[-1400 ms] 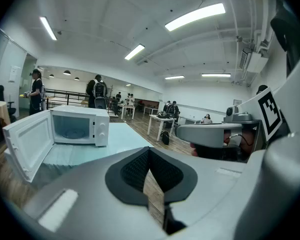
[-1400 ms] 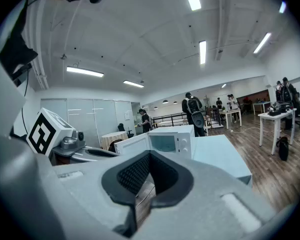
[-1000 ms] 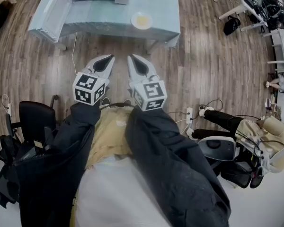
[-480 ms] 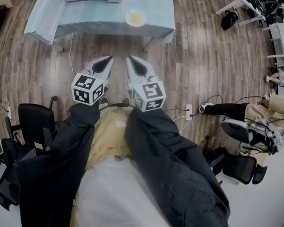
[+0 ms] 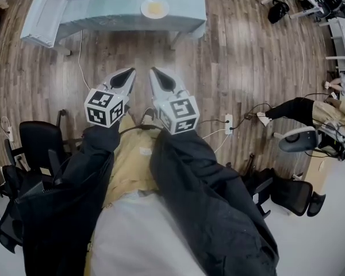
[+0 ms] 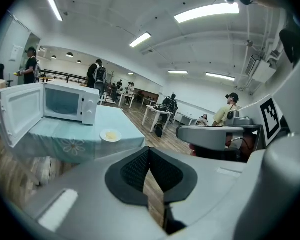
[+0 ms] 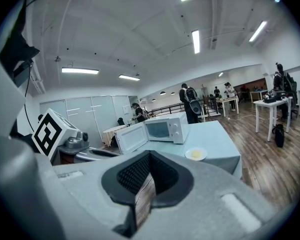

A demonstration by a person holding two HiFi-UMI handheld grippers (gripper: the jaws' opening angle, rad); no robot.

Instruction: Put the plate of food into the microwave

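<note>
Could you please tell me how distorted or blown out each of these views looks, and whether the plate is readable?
Head view: strong fisheye, floorboards bow around the edges, plate small but sharp. Left gripper view: dark round vignette, ceiling light blown out, microwave clear. Right gripper view: same vignette, plate legible.

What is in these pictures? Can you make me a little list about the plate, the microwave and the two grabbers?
plate: white plate with yellow food, on the table, not picked up
microwave: white microwave, door open, on the same table, apart from the plate
table: covered by a light blue cloth
left gripper: left gripper, shut, empty, away from the table
right gripper: right gripper, shut, empty, beside the left one
floor: wooden floor
</note>
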